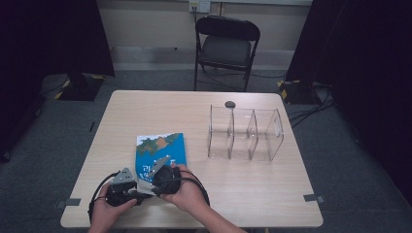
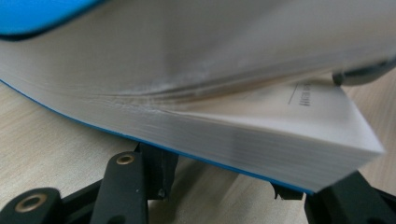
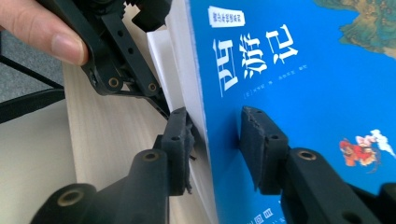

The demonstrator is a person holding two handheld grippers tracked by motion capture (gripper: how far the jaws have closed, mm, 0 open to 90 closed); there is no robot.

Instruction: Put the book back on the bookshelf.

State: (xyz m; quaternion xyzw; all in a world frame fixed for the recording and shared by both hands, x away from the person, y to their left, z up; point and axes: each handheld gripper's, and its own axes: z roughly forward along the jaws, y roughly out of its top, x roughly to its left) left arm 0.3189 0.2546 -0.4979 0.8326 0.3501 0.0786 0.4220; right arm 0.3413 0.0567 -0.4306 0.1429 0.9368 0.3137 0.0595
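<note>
A dim room with grey carpet holds a pale wooden surface; beyond its far edge stands a black folding chair against a light wall, and dark drapes hang at both sides. On the right half of the surface sits a clear plastic divider rack with three compartments, and a small dark round object lies just behind it near the far edge. A blue-covered book lies near the near edge, left of centre, its near end raised off the wood. The right tongs straddle the book's near edge, one jaw under the pages and one over the blue cover, with a gap left at the cover. The left tongs sit under the lifted corner of the book, jaws spread wide beneath the page block; whether they grip anything cannot be told. Small grey tape marks sit near the surface's near corners.
</note>
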